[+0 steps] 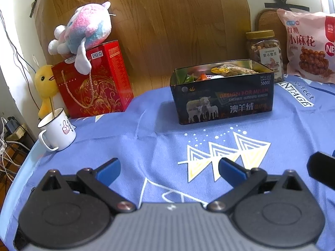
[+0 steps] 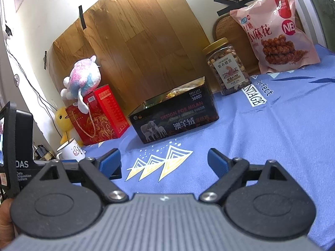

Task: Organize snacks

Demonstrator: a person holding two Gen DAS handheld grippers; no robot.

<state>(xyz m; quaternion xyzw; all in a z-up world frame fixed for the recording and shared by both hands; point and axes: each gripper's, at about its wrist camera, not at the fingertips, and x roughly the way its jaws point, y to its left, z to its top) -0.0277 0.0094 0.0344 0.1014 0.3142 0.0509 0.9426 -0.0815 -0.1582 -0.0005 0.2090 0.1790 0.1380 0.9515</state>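
Surface (image 1: 146, 129) near the hand-held grippers bare. Pink snack bag (image 2: 276, 27) and nut jar (image 2: 227, 67) standing loose at back, maybe left. Tin (image 1: 222, 92) mid-surface, already holds small wrapped snacks. Left hand-held gripper (image 1: 168, 168) and right hand-held gripper (image 2: 163, 161) wide apart, empty.

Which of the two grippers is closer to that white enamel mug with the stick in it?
Left. The left gripper hovers open with the white enamel mug just ahead to its left; the right gripper, also open, sits further right, the mug beyond its left finger.

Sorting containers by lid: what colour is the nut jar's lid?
Gold, on the nut jar; right wrist view shows it best.
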